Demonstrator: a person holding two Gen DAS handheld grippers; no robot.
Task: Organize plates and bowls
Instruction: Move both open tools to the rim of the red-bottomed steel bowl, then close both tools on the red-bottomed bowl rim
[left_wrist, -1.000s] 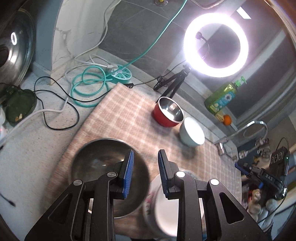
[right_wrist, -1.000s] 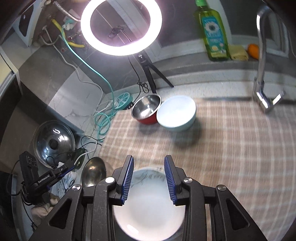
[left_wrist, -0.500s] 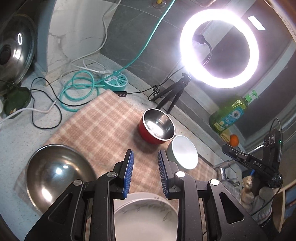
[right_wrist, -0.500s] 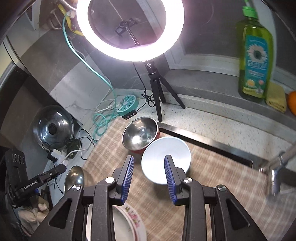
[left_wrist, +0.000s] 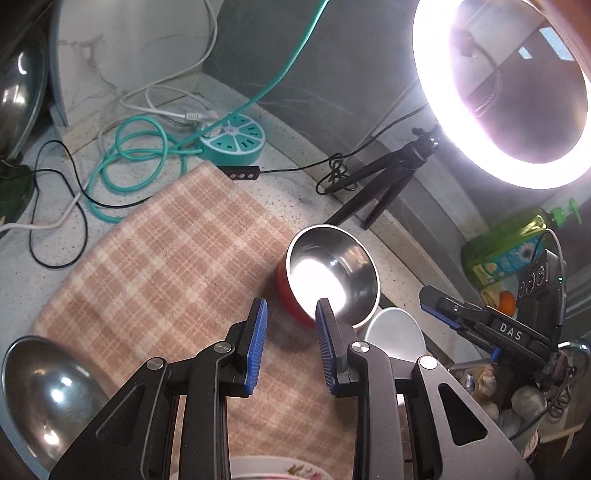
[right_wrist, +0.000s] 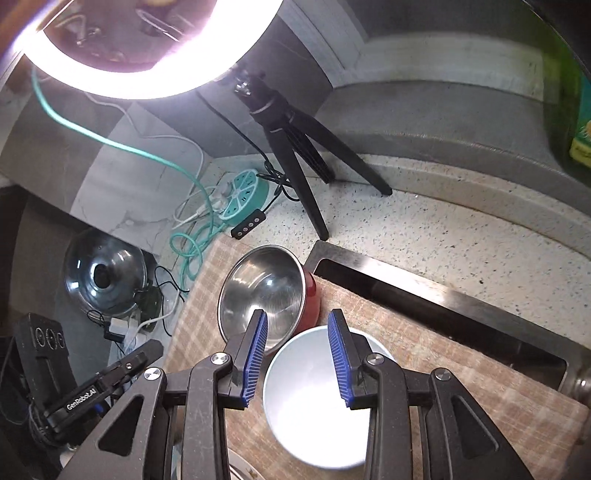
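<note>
Bowls now fill both wrist views where a white plate and a big steel bowl did a second ago. The left gripper (left_wrist: 290, 321) has travelled from the near left end of the checked cloth (left_wrist: 173, 258) to the red bowl (left_wrist: 330, 275) at the far side, leaving the large steel bowl (left_wrist: 48, 391) at the near left edge of its view. Its jaws stand narrowly parted with nothing between them; the right blue pad overlaps the red bowl's near rim in the picture, but contact cannot be told. The right gripper (right_wrist: 297, 347) has moved forward off the plate to hang over the pale blue bowl (right_wrist: 321, 402), also narrowly parted and empty, its tips straddling the far rim from above.

The red bowl and the pale blue bowl sit touching or just apart near the ring light (right_wrist: 118, 70) tripod. A flowered plate (left_wrist: 273, 470) lies at the near edge, under the left gripper.

Both hands having left the near dishes for the two small bowls suggests these get gathered next, probably nested. Neither is gripped yet, so sorting has hardly begun. Each gap looks enough for a rim bite.
</note>
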